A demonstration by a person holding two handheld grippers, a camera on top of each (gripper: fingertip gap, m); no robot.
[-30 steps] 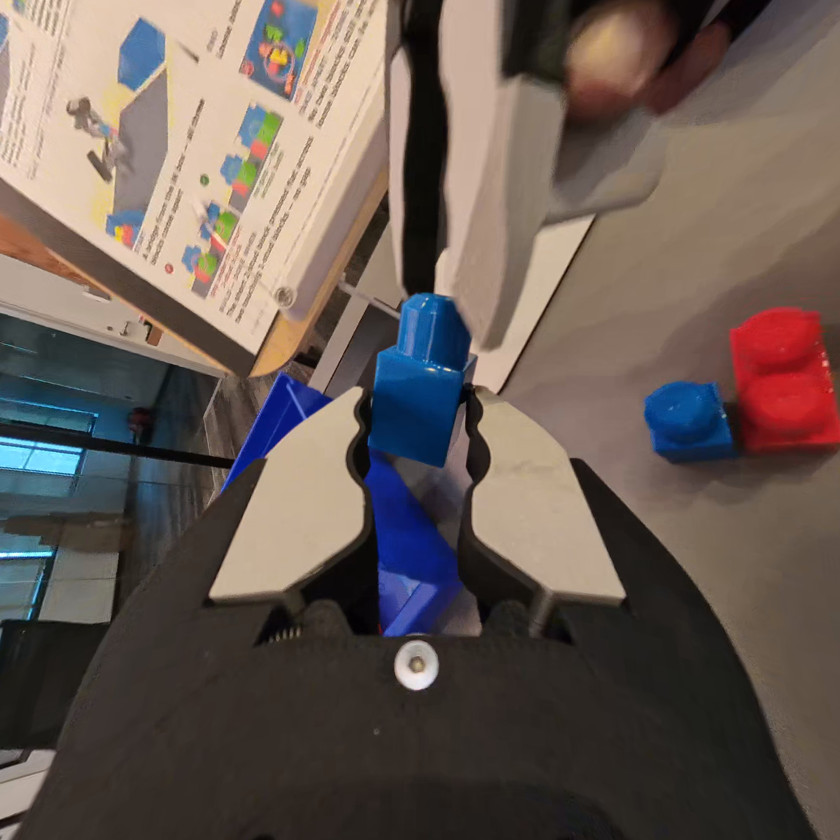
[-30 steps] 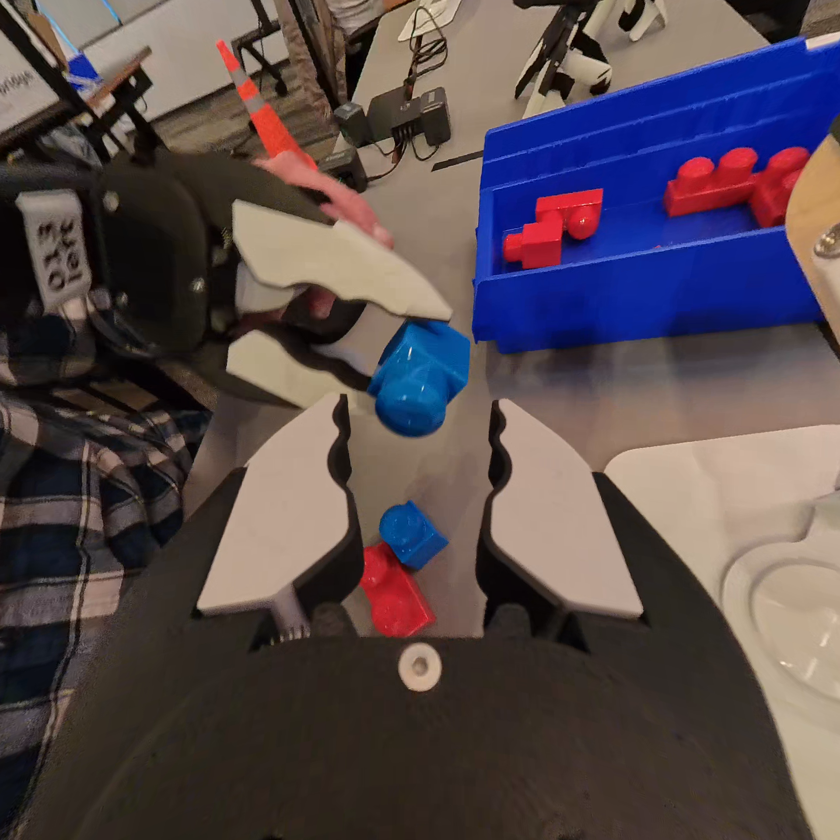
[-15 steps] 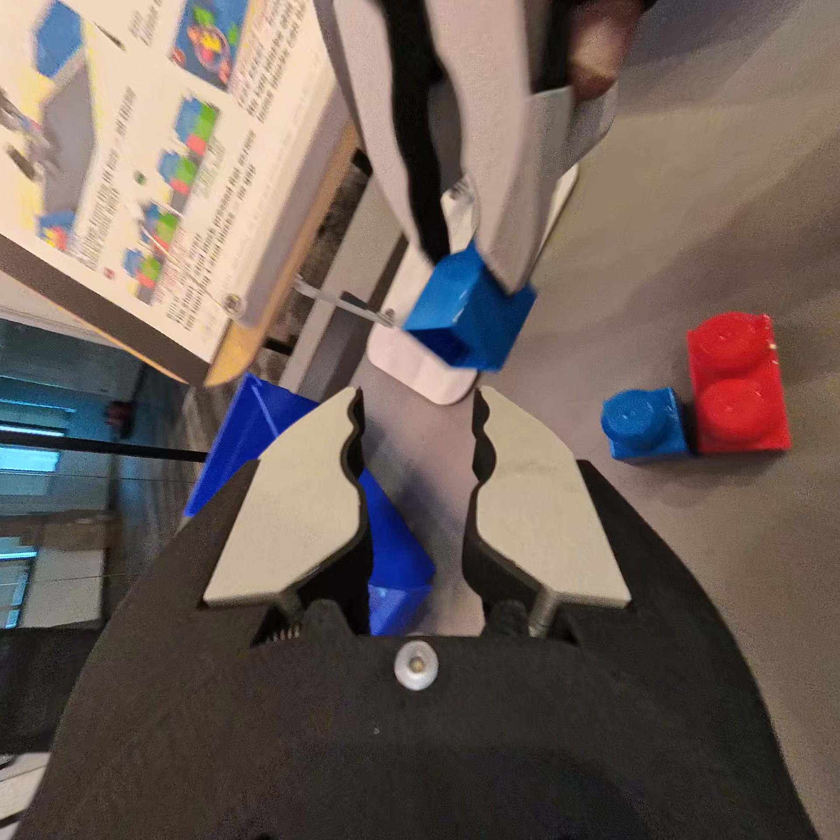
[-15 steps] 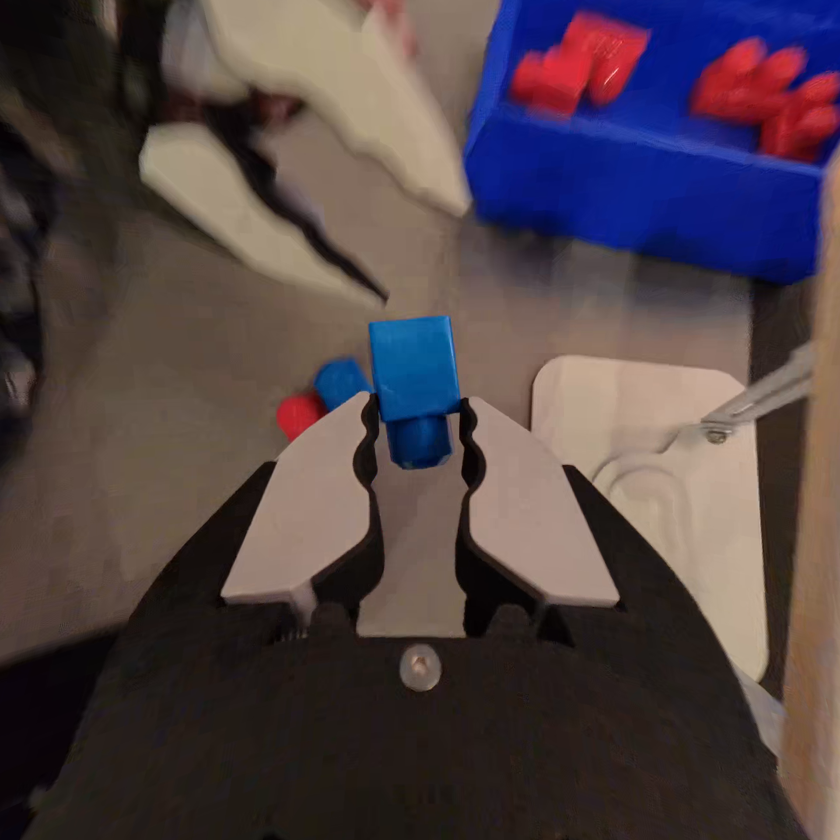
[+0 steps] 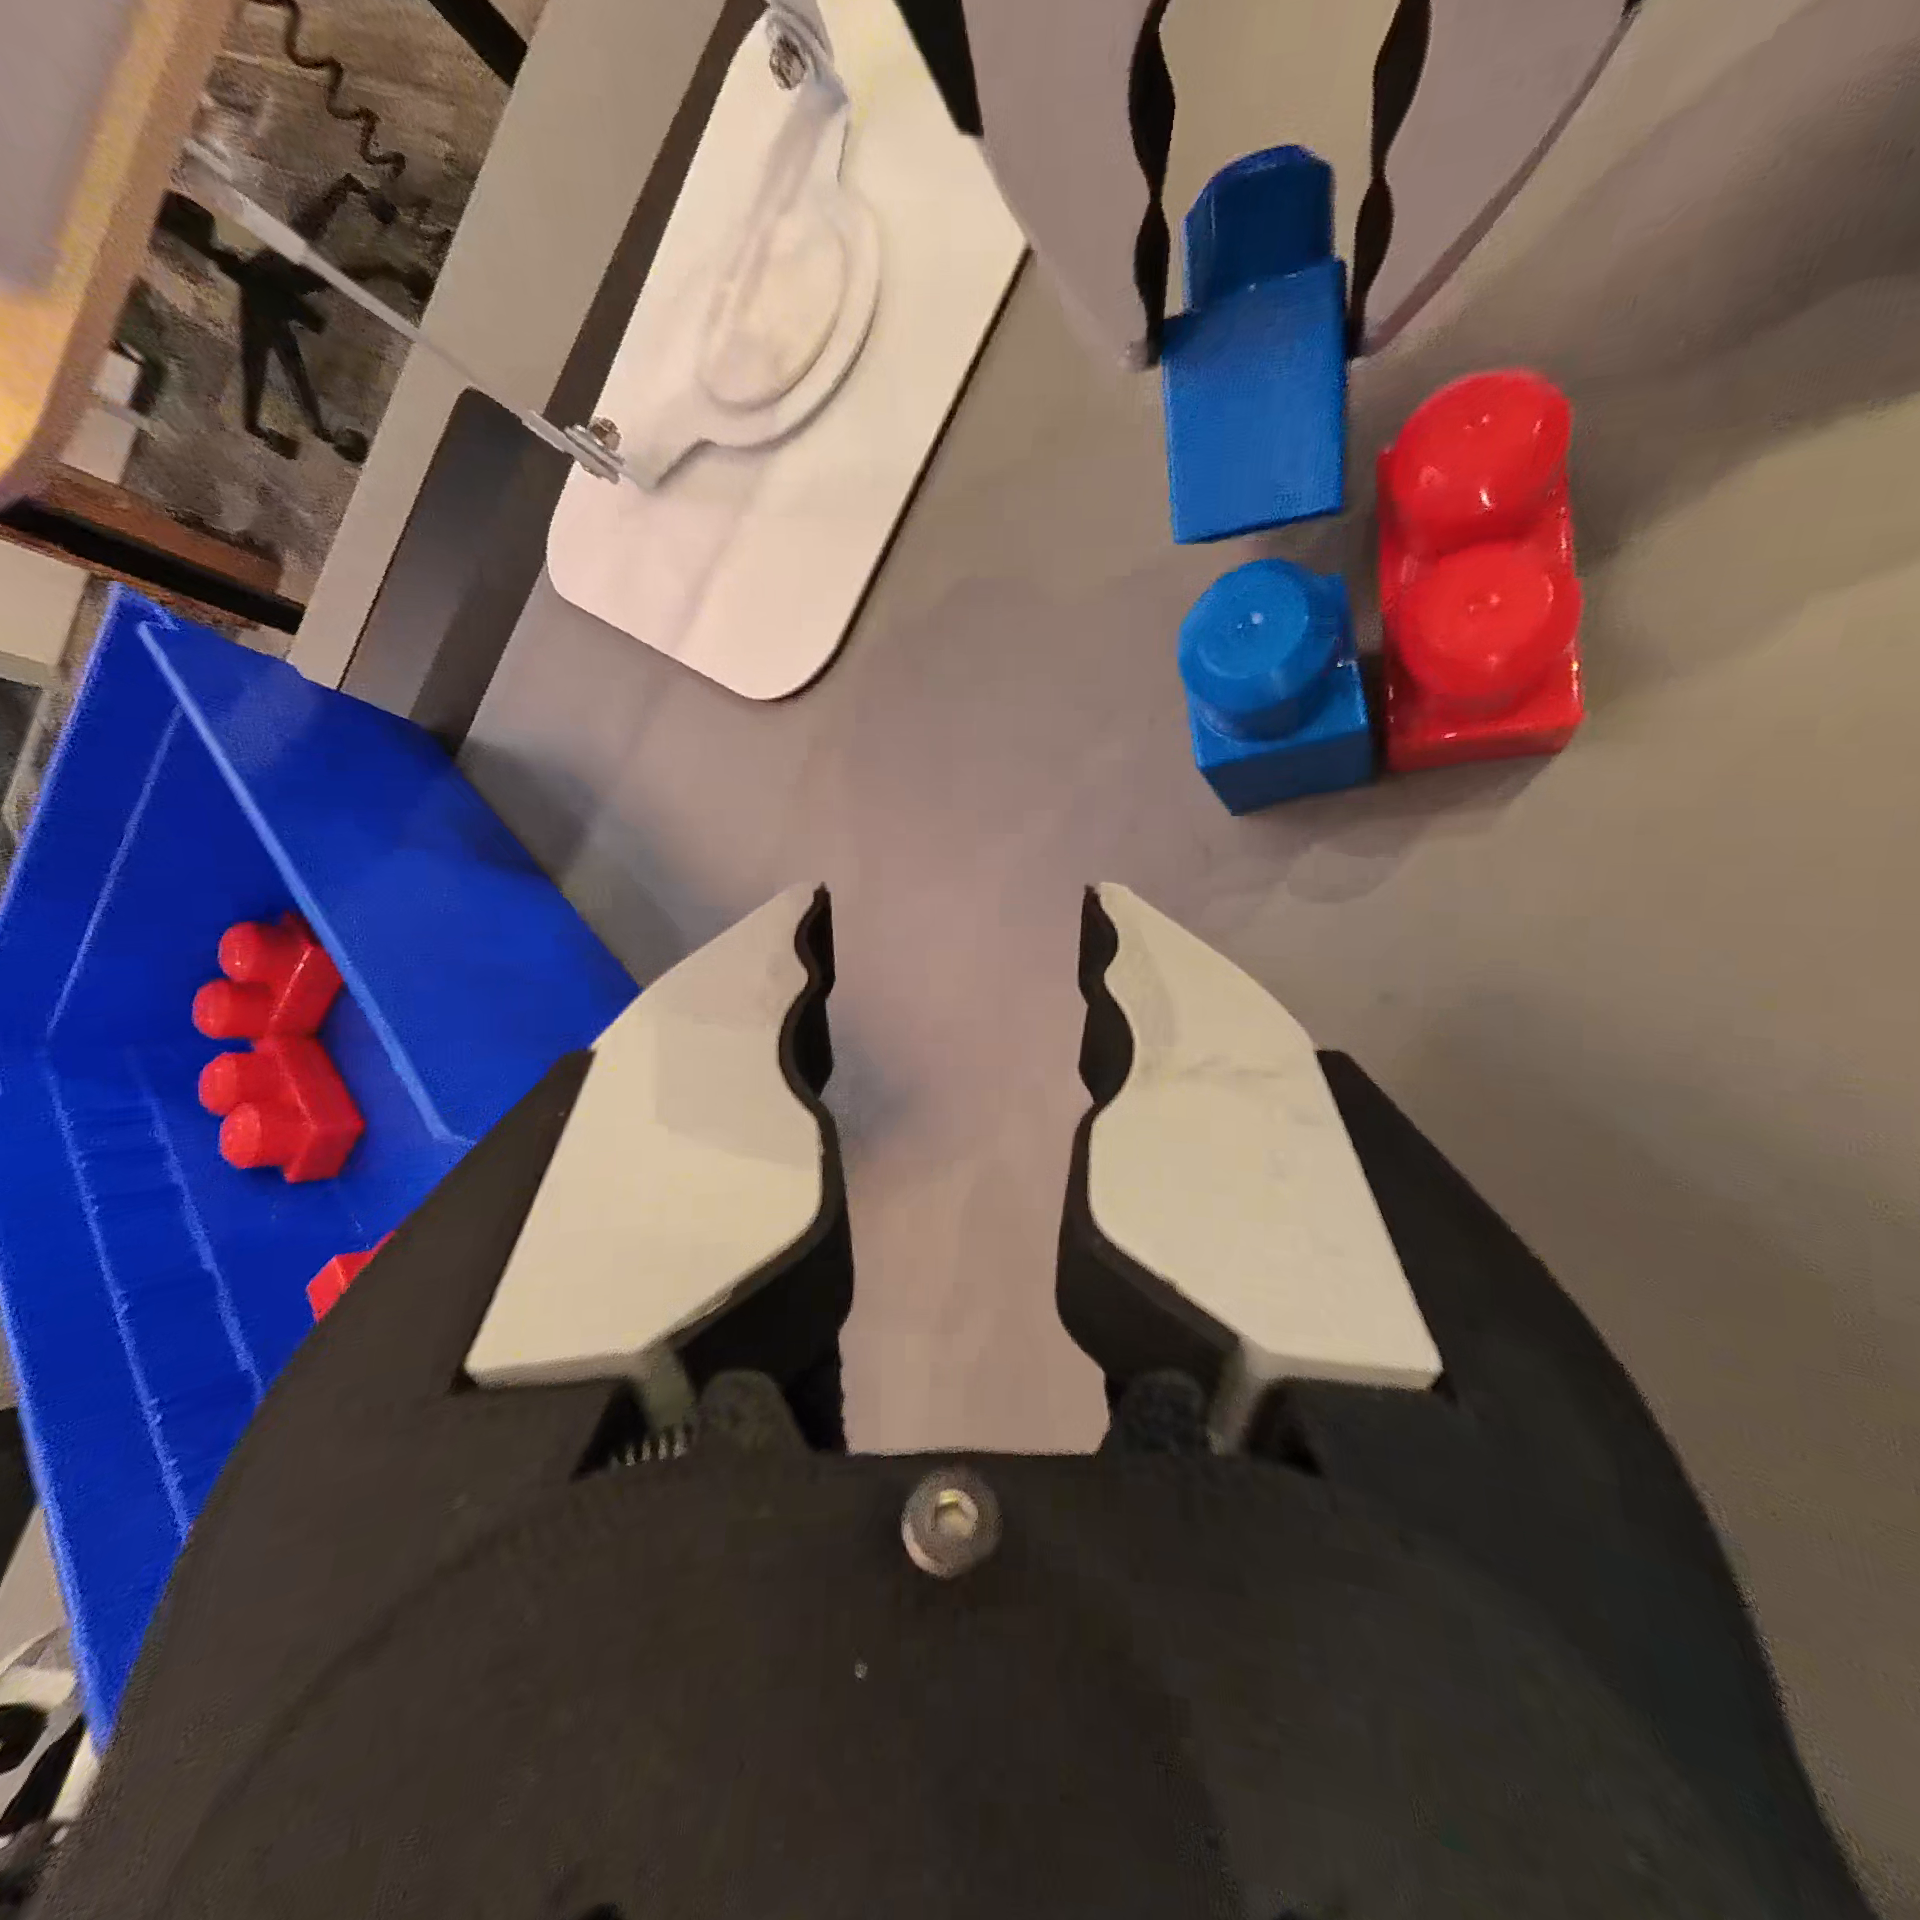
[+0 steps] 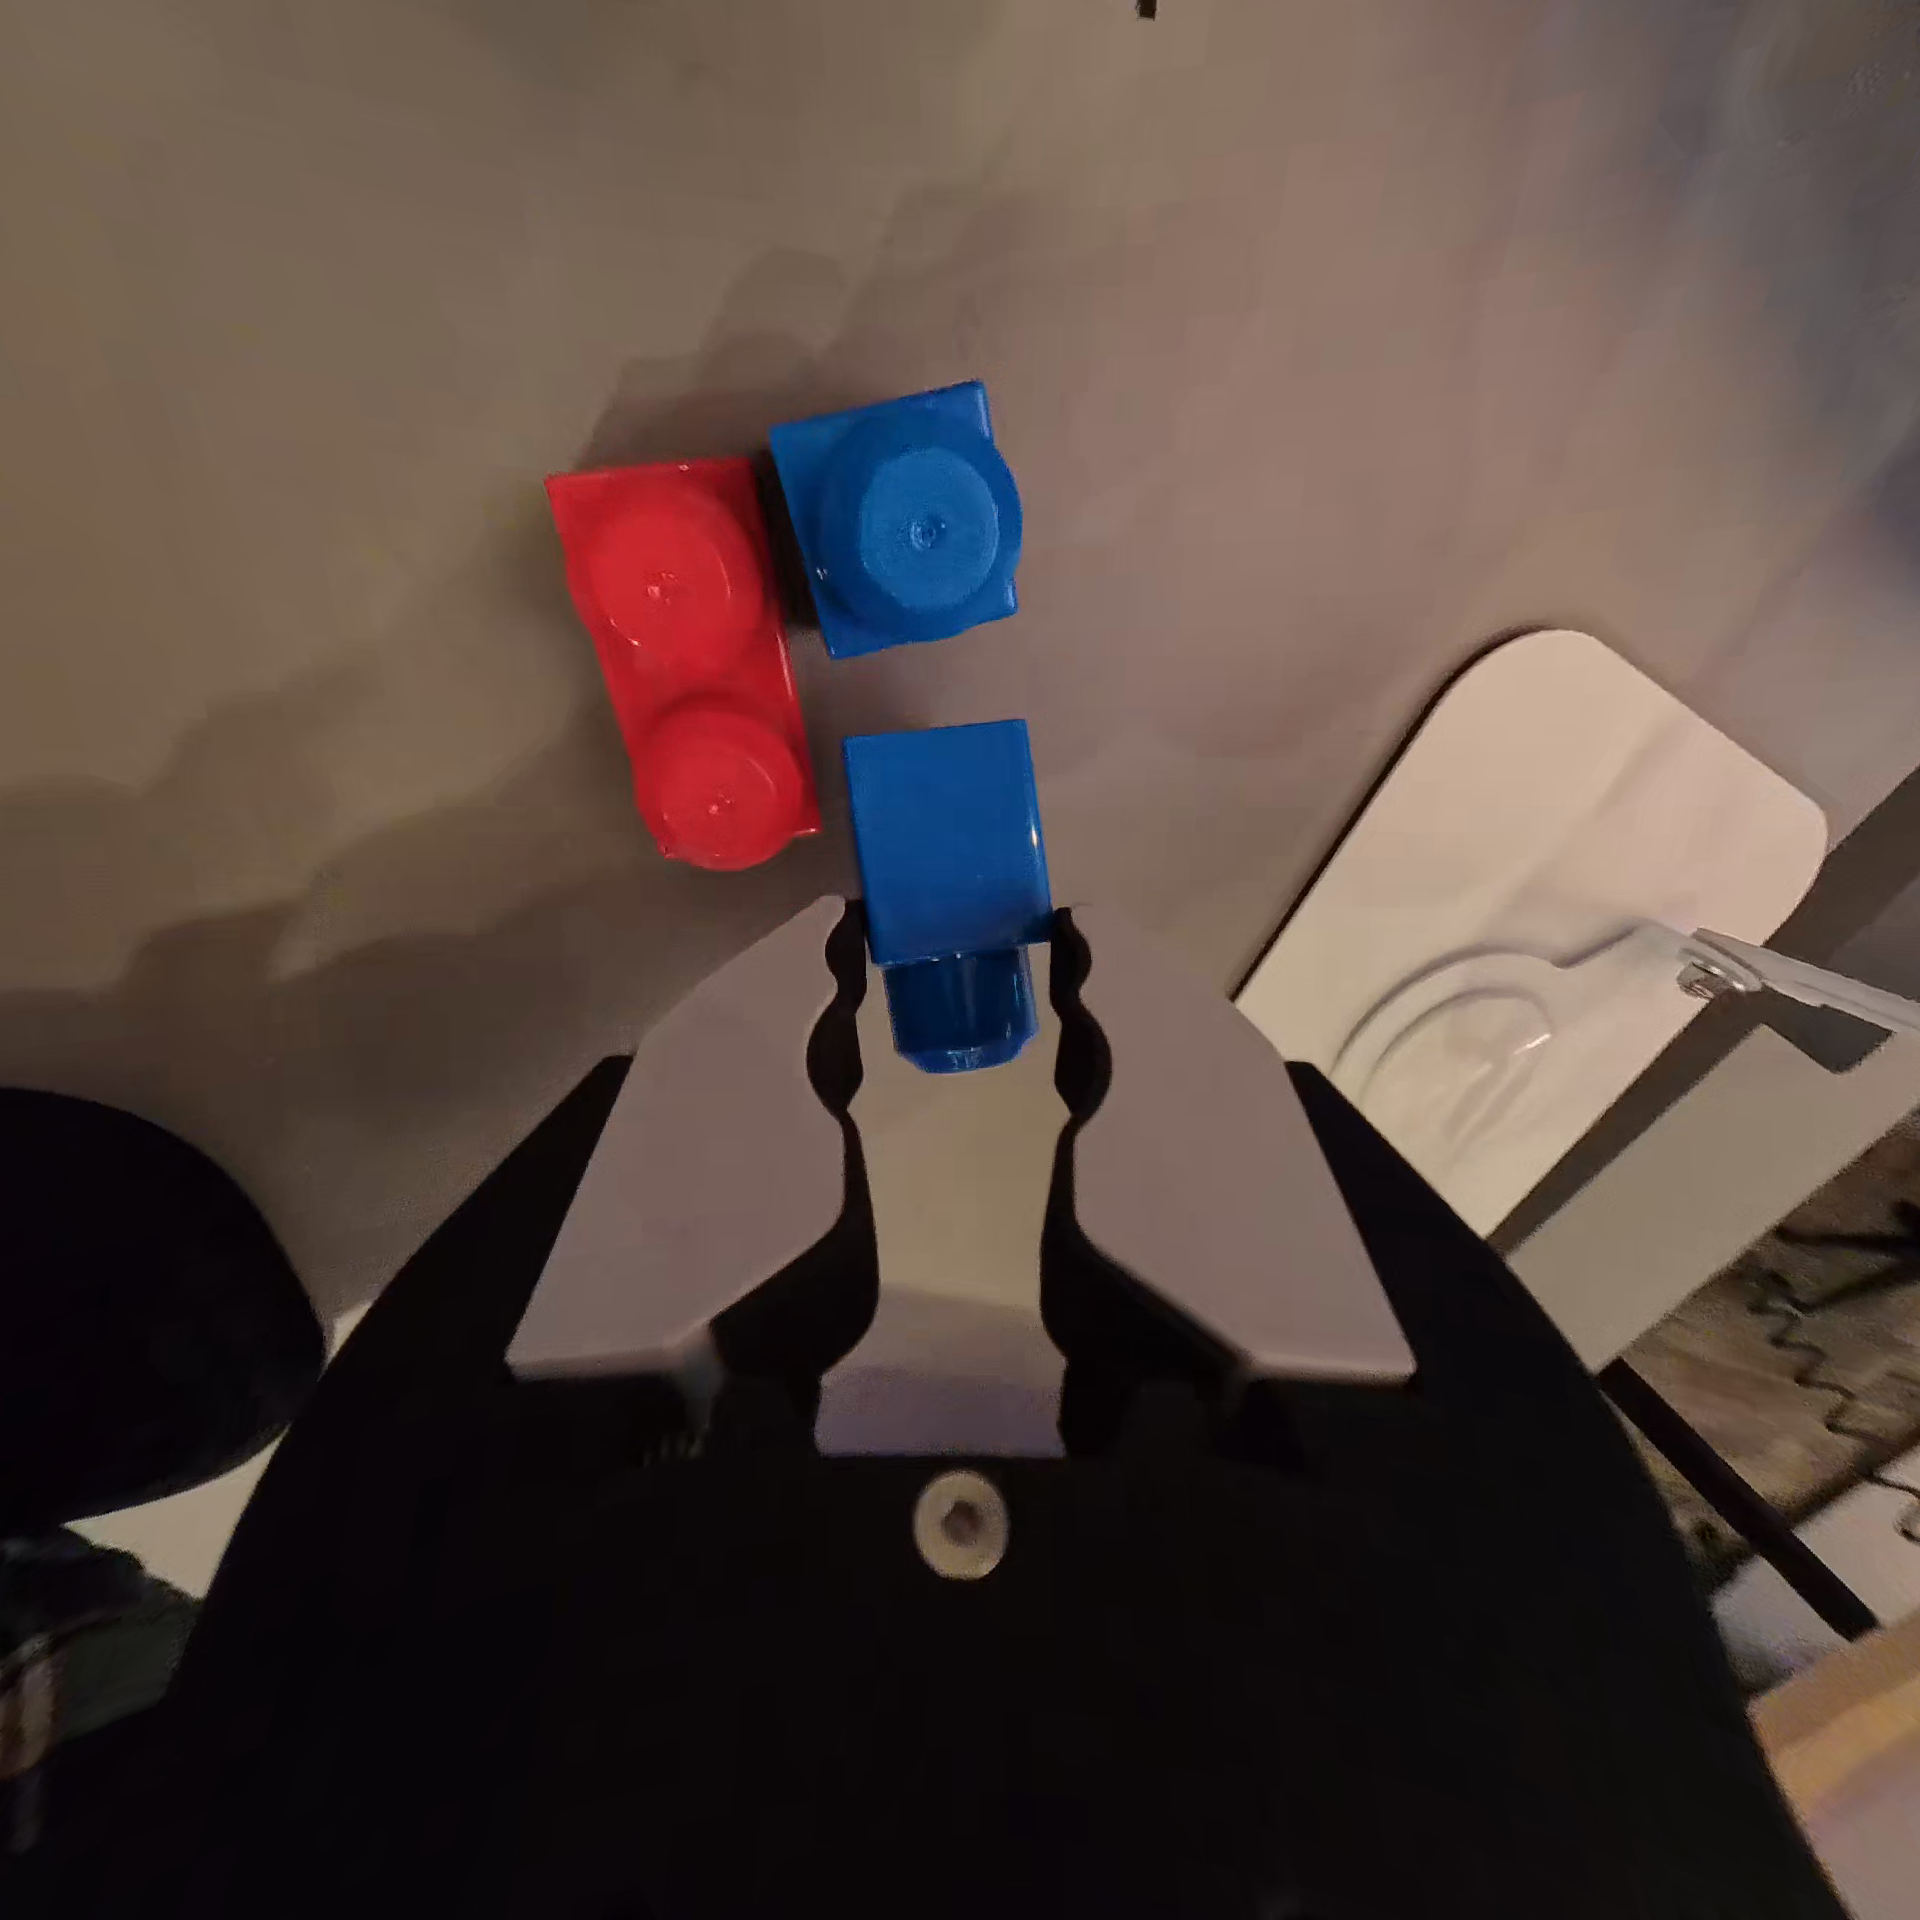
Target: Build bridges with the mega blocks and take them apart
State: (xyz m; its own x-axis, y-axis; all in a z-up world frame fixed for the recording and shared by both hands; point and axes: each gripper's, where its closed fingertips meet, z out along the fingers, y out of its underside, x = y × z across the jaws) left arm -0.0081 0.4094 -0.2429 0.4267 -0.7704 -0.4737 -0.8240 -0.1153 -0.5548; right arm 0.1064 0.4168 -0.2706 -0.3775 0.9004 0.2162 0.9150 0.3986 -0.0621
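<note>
Beside table edge: blue bin point(image 5: 312, 831) holds red blocks point(image 5: 275, 1049) | left gripper point(image 5: 951, 904) agape | right gripper point(image 6: 956, 914) clamps blue block point(image 6: 940, 831)

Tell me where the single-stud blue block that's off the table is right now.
The blue block is clamped at the right gripper fingertips, stud pointing back toward the wrist, just above the grey table beside the red two-stud block and the other blue block.

You have two blue single-stud blocks point(image 6: 940, 821) point(image 6: 902, 520) and one red two-stud block point(image 6: 681, 655) out on the counter point(image 6: 312, 312), at least two more red blocks point(image 5: 275, 1055) point(image 5: 348, 1273) in one blue bin point(image 5: 156, 1143), one white stand base point(image 5: 790, 395), and two claws point(image 5: 954, 904) point(image 6: 956, 920).
</note>
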